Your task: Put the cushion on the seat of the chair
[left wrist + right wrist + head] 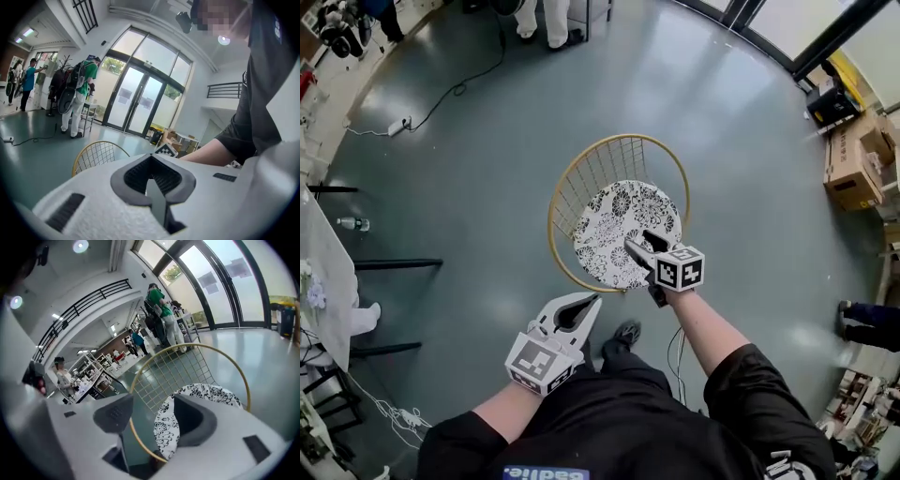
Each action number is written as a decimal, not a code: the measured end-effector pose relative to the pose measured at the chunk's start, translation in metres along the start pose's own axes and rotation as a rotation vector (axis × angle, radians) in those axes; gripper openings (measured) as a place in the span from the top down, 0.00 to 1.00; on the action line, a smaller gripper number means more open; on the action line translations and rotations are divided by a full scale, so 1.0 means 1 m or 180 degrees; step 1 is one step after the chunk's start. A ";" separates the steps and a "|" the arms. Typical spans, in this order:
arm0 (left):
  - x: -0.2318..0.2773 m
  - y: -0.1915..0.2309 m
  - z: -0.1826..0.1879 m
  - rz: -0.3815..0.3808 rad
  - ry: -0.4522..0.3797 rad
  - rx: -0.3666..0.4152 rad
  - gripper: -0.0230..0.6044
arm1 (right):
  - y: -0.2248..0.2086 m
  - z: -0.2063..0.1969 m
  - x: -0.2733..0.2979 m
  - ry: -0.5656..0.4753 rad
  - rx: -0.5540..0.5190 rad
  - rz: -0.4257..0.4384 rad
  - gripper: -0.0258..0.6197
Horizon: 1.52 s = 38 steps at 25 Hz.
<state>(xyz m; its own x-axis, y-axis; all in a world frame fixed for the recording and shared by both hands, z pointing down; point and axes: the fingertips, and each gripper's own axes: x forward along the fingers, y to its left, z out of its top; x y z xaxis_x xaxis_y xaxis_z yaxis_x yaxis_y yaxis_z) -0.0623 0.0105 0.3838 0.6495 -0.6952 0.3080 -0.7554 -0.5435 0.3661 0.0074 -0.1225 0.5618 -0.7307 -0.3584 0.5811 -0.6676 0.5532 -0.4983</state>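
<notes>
Head view: the floral cushion [619, 230] lies on the seat of the gold wire chair [581, 173], the right gripper [645, 246] over its near right edge, the left gripper [592, 300] nearer, clear of the chair. Left gripper view: jaws are closed together, empty. Right gripper view: jaws stand wide apart, holding nothing.

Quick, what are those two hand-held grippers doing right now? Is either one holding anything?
Left hand-held gripper: closed, holding nothing.
Right hand-held gripper: open and empty; the cushion lies on the chair, not gripped.
</notes>
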 end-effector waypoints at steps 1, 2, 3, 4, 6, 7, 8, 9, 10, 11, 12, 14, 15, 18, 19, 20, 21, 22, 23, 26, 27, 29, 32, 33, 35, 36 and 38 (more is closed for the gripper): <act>0.003 -0.009 0.007 -0.0041 -0.0014 0.0050 0.94 | 0.009 0.004 -0.017 -0.0032 -0.0057 0.0037 0.55; 0.005 -0.016 0.015 -0.0084 -0.0032 0.0107 0.94 | 0.020 0.010 -0.032 -0.0084 -0.0113 0.0079 0.55; 0.007 -0.023 0.023 -0.0125 -0.0046 0.0163 0.94 | 0.032 0.018 -0.046 -0.0155 -0.0162 0.0125 0.55; 0.009 -0.028 0.032 -0.0159 -0.0057 0.0208 0.94 | 0.044 0.026 -0.059 -0.0237 -0.0204 0.0170 0.55; 0.013 -0.041 0.044 -0.0204 -0.0072 0.0248 0.94 | 0.065 0.037 -0.086 -0.0398 -0.0264 0.0239 0.55; 0.015 -0.048 0.048 -0.0223 -0.0076 0.0257 0.94 | 0.075 0.040 -0.099 -0.0474 -0.0289 0.0260 0.56; 0.017 -0.056 0.050 -0.0244 -0.0076 0.0266 0.94 | 0.083 0.041 -0.113 -0.0551 -0.0313 0.0275 0.59; 0.019 -0.064 0.052 -0.0270 -0.0075 0.0277 0.94 | 0.091 0.042 -0.128 -0.0630 -0.0336 0.0286 0.63; 0.022 -0.072 0.055 -0.0300 -0.0072 0.0289 0.94 | 0.097 0.043 -0.142 -0.0709 -0.0357 0.0295 0.66; 0.024 -0.081 0.057 -0.0334 -0.0069 0.0298 0.94 | 0.103 0.045 -0.157 -0.0786 -0.0378 0.0302 0.69; 0.027 -0.089 0.059 -0.0370 -0.0066 0.0304 0.94 | 0.109 0.046 -0.172 -0.0859 -0.0404 0.0304 0.71; 0.031 -0.105 0.061 -0.0446 -0.0061 0.0309 0.94 | 0.120 0.049 -0.200 -0.1002 -0.0479 0.0294 0.77; 0.033 -0.112 0.062 -0.0481 -0.0058 0.0313 0.94 | 0.125 0.051 -0.213 -0.1080 -0.0519 0.0290 0.80; 0.037 -0.130 0.066 -0.0571 -0.0052 0.0366 0.94 | 0.140 0.058 -0.250 -0.1326 -0.0601 0.0277 0.87; 0.039 -0.135 0.069 -0.0599 -0.0054 0.0392 0.94 | 0.144 0.060 -0.260 -0.1402 -0.0626 0.0272 0.88; 0.040 -0.141 0.071 -0.0629 -0.0057 0.0415 0.94 | 0.148 0.062 -0.268 -0.1465 -0.0653 0.0265 0.88; 0.042 -0.146 0.072 -0.0662 -0.0060 0.0434 0.94 | 0.151 0.062 -0.275 -0.1513 -0.0679 0.0254 0.89; 0.042 -0.151 0.073 -0.0698 -0.0062 0.0455 0.94 | 0.154 0.060 -0.281 -0.1552 -0.0700 0.0238 0.89; 0.042 -0.157 0.073 -0.0736 -0.0062 0.0480 0.94 | 0.157 0.058 -0.286 -0.1586 -0.0712 0.0215 0.89; 0.040 -0.171 0.069 -0.0851 -0.0040 0.0581 0.94 | 0.158 0.048 -0.296 -0.1680 -0.0671 0.0102 0.90; 0.039 -0.174 0.068 -0.0888 -0.0035 0.0619 0.94 | 0.157 0.045 -0.299 -0.1709 -0.0642 0.0063 0.90; 0.037 -0.180 0.068 -0.0944 -0.0051 0.0697 0.94 | 0.153 0.041 -0.305 -0.1768 -0.0603 -0.0005 0.90; 0.038 -0.184 0.068 -0.0960 -0.0082 0.0786 0.94 | 0.147 0.042 -0.314 -0.1835 -0.0618 -0.0067 0.90; 0.038 -0.185 0.067 -0.0954 -0.0081 0.0775 0.94 | 0.146 0.040 -0.316 -0.1837 -0.0611 -0.0077 0.91; 0.036 -0.188 0.065 -0.0952 -0.0093 0.0733 0.94 | 0.147 0.036 -0.319 -0.1822 -0.0607 -0.0083 0.91; 0.035 -0.190 0.066 -0.0955 -0.0107 0.0730 0.94 | 0.149 0.035 -0.320 -0.1818 -0.0631 -0.0081 0.91; 0.034 -0.189 0.067 -0.0951 -0.0128 0.0737 0.94 | 0.152 0.035 -0.321 -0.1811 -0.0688 -0.0074 0.91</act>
<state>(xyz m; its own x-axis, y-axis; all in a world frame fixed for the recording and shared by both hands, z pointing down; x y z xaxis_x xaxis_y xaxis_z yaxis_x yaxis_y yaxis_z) 0.0969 0.0581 0.2658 0.8436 -0.5055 0.1813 -0.5360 -0.8137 0.2250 0.1353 0.0503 0.2763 -0.7178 -0.6849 0.1254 -0.6837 0.6593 -0.3130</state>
